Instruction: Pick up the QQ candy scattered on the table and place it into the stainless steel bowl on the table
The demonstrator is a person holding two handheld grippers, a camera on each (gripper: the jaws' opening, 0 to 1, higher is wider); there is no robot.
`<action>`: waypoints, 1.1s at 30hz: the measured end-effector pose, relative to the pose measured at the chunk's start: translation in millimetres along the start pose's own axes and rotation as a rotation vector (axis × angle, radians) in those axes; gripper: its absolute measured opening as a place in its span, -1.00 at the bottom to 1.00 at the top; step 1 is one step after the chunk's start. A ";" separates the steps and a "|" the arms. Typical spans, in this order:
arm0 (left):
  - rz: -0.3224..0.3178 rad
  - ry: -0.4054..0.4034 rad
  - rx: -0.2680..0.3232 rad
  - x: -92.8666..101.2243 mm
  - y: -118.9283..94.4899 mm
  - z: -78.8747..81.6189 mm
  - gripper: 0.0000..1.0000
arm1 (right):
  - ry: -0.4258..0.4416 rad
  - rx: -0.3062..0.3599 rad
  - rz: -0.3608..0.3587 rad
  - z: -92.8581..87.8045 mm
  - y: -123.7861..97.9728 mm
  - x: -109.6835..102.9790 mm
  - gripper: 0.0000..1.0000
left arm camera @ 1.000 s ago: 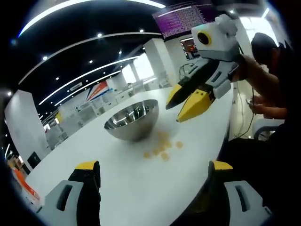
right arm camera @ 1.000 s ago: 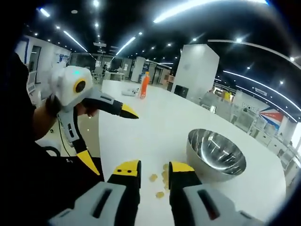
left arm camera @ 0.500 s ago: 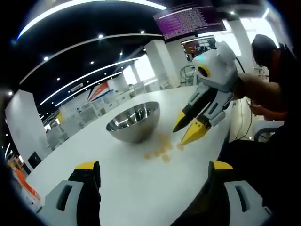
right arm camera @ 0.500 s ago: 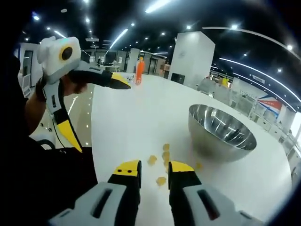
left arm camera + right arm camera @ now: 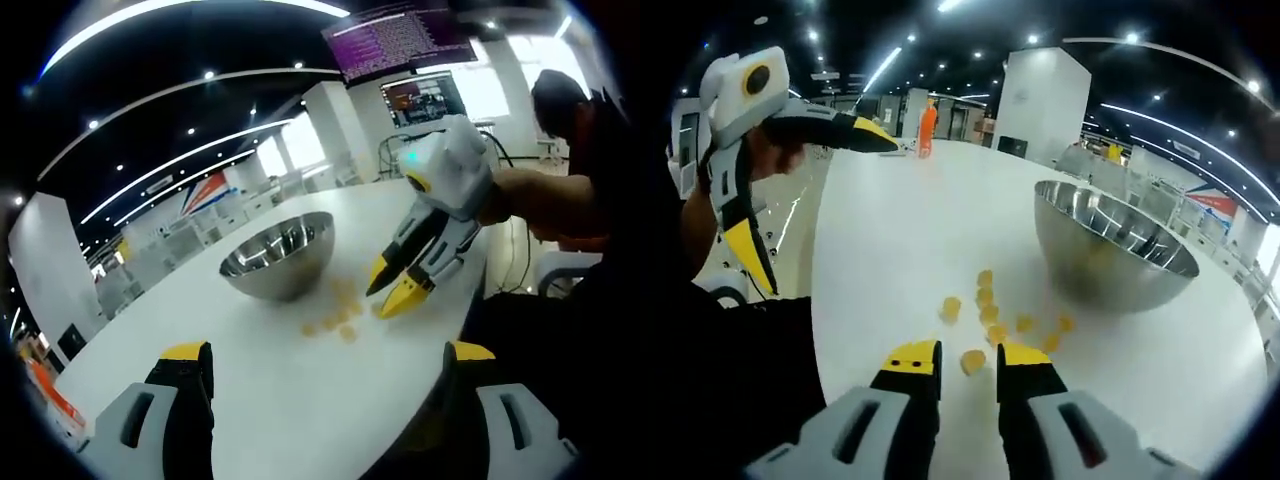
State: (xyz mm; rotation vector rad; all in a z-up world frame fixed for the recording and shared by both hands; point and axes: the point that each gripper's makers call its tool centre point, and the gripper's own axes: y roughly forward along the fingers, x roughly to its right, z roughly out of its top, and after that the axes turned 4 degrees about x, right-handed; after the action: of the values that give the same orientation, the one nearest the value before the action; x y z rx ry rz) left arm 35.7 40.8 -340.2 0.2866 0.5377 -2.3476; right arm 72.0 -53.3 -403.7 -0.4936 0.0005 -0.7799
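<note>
Closing on one candy [image 5: 972, 361] cleanly means settling the right tool [image 5: 968, 357], its jaws slightly apart around that piece on the counter [image 5: 890, 250], before squeezing. Other candies [image 5: 987, 312] lie just near the steel bowl [image 5: 1110, 255]. The left tool [image 5: 320, 365] waits wide apart. No writing is legible.

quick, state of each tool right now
Left tool: open wide, empty.
Right tool: open, jaws either side of a candy on the table, not gripping yet.
</note>
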 end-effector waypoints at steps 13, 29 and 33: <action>0.000 0.005 -0.002 0.0 -0.6 0.8 0.91 | 0.010 -0.008 0.003 -4.4 1.6 -2.7 -0.63; -0.003 0.008 -0.008 1.6 -0.6 -2.3 0.90 | 0.007 -0.013 -0.011 -9.2 3.7 -1.4 -0.87; -0.007 0.010 -0.004 2.9 -1.0 -0.7 0.90 | -0.010 -0.009 -0.014 -8.6 3.8 -2.0 -0.89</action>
State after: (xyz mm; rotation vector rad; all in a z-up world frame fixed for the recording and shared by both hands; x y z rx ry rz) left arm 32.9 40.0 -341.5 0.2950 0.5492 -2.3527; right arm 71.5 -53.3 -413.2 -0.5064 -0.0082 -0.7911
